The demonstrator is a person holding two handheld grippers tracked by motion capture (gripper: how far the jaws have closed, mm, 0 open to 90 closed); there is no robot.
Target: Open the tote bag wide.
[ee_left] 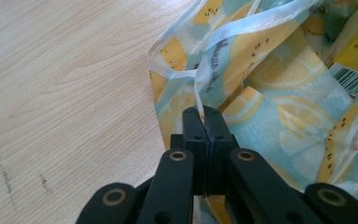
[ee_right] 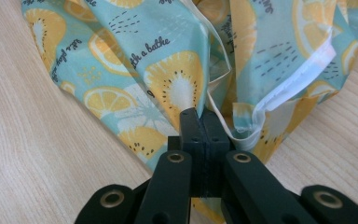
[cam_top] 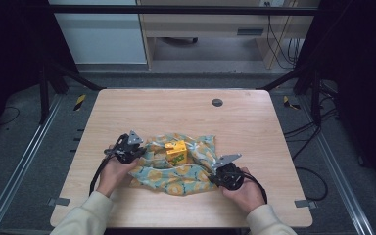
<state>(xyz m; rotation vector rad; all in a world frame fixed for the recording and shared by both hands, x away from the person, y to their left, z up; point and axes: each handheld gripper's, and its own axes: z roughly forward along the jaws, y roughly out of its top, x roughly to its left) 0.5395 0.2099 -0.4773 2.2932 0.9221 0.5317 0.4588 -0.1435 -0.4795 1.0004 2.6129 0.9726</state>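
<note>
A teal cloth with a lemon-slice print lies crumpled on the near half of the wooden table. A yellow box with a barcode sits in its middle, partly wrapped by the folds. My left gripper is shut on the cloth's white-hemmed left edge; the hem runs up from between the jaws. My right gripper is shut on the cloth's near right edge, with fabric bunched above the jaws. A hand holds each gripper from below.
A small dark round grommet sits in the table's far right part. Bare wood stretches across the far half and along both sides. Dark frame posts and cables stand beyond the table's right edge.
</note>
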